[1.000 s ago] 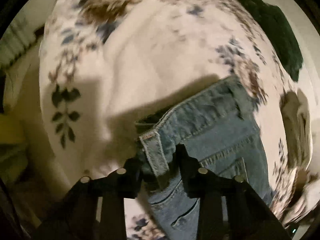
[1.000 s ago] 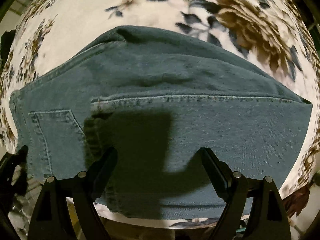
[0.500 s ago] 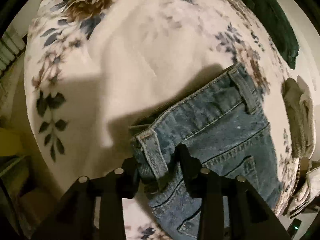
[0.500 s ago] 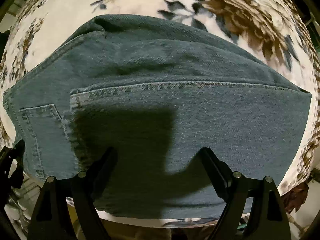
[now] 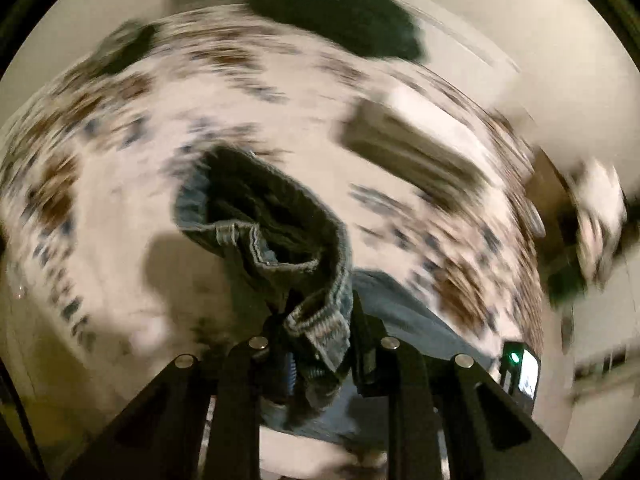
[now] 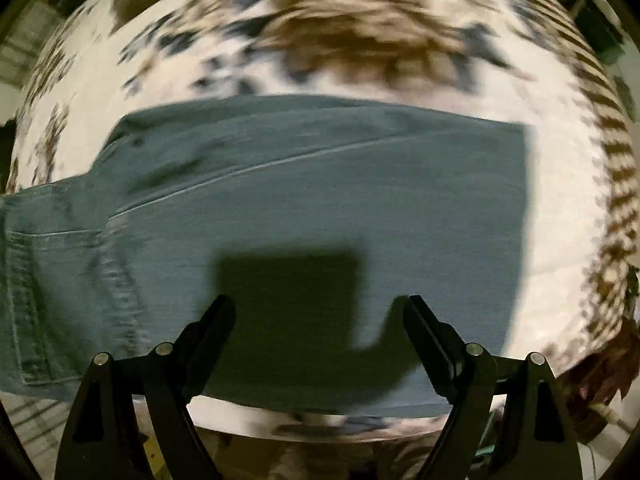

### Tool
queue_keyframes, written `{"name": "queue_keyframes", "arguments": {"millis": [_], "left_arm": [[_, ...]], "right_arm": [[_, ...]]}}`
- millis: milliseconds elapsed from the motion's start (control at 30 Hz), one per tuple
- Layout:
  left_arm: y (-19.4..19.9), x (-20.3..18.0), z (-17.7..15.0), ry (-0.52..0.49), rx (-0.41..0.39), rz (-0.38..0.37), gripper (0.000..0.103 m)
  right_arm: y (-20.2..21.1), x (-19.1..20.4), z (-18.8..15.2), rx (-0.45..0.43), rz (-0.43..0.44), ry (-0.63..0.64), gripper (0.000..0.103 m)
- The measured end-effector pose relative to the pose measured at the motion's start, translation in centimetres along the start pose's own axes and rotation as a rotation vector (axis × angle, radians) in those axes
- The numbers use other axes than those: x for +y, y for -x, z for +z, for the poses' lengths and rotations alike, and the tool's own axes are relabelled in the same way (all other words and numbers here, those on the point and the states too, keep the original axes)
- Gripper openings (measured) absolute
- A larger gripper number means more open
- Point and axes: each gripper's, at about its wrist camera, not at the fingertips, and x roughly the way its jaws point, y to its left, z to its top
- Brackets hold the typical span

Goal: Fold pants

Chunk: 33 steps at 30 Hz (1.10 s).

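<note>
Blue denim pants lie folded across a floral bedspread in the right wrist view. My right gripper is open and empty just above the denim. In the left wrist view my left gripper is shut on the pants' waistband and holds it lifted, so the waist hangs open above the bedspread. The left view is blurred by motion.
A dark green garment lies at the bed's far edge. A folded beige cloth lies to the right of the lifted waistband. A device with a green light sits at lower right.
My left gripper has lifted the waistband off the bed and swung, so the waist now hangs open. The right gripper has shifted over the pants and stays open.
</note>
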Motion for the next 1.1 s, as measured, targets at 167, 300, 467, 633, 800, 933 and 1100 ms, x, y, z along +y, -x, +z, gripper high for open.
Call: {"name": "queue_keyframes", "arguments": {"millis": [167, 300, 467, 633, 800, 933, 1100], "left_arm": [[-3.4, -9.7, -3.8, -0.173, 0.11, -0.066, 0.017], [-8.4, -15.8, -7.9, -0.275, 0.218, -0.072, 0.017], [-14.9, -18.3, -12.9, -0.378, 0.324, -0.015, 0.017], [-16.2, -18.9, -14.2, -0.383, 0.401, 0.025, 0.029], [-12.2, -18.0, -11.9, -0.295, 0.377, -0.022, 0.079], [-8.8, -14.8, -9.3, -0.223, 0.292, 0.049, 0.09], [-9.5, -9.6, -7.5, -0.194, 0.246, 0.277, 0.09]], "right_arm": [[0.8, -8.9, -1.8, -0.011, -0.032, -0.113, 0.088], [0.8, -16.7, -3.3, -0.004, -0.064, -0.22, 0.088], [0.7, -22.4, -4.4, 0.004, -0.099, -0.268, 0.088], [2.0, -27.9, -3.5, -0.019, -0.02, -0.279, 0.088], [3.5, -26.8, 1.3, -0.053, 0.172, -0.221, 0.088], [4.9, -22.2, 3.6, -0.068, 0.357, -0.142, 0.088], [5.6, -14.6, 6.1, -0.088, 0.561, -0.056, 0.093]]}}
